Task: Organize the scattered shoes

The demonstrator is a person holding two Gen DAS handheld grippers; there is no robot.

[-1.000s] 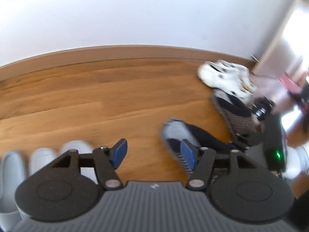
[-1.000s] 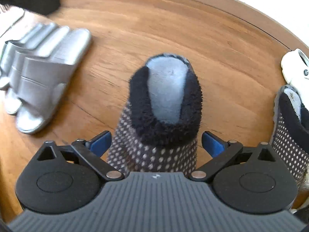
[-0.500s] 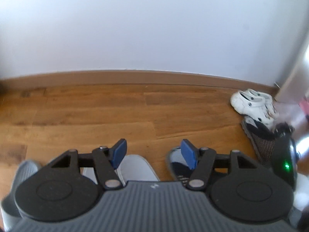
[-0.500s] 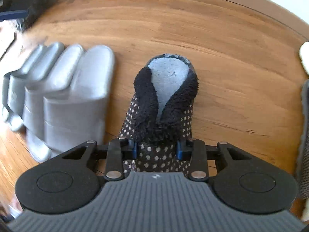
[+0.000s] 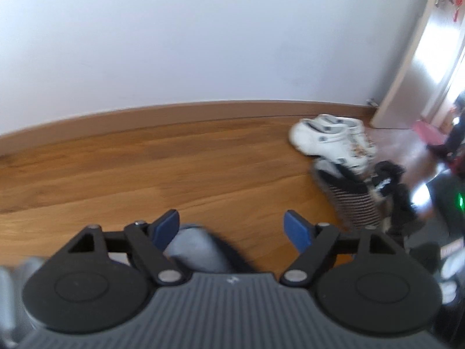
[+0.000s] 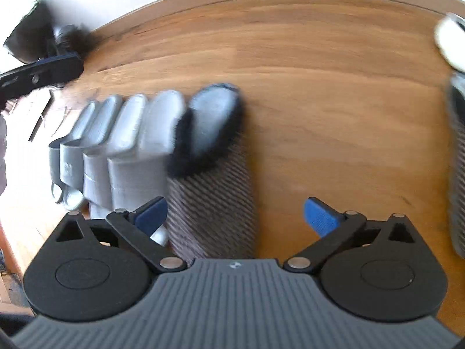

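A dotted grey slipper with black fleece lining (image 6: 212,160) lies on the wooden floor, beside a row of grey slides (image 6: 122,151). My right gripper (image 6: 235,218) is open just behind the slipper, not holding it. My left gripper (image 5: 232,226) is open and empty, above the same slipper's heel (image 5: 197,247). Its matching dotted slipper (image 5: 348,195) lies to the right, next to white clogs (image 5: 334,142) by the wall. That slipper's edge also shows at the right of the right wrist view (image 6: 457,174).
A wooden baseboard (image 5: 174,116) and a white wall run along the back. A door (image 5: 412,67) stands open at the far right. Dark items (image 5: 389,180) lie by the clogs. A black device with a green light (image 5: 459,200) is at the right edge.
My right gripper, shut on the dotted slipper half a second ago, has opened; the slipper now lies against the grey slides. My left gripper has swung, staying open.
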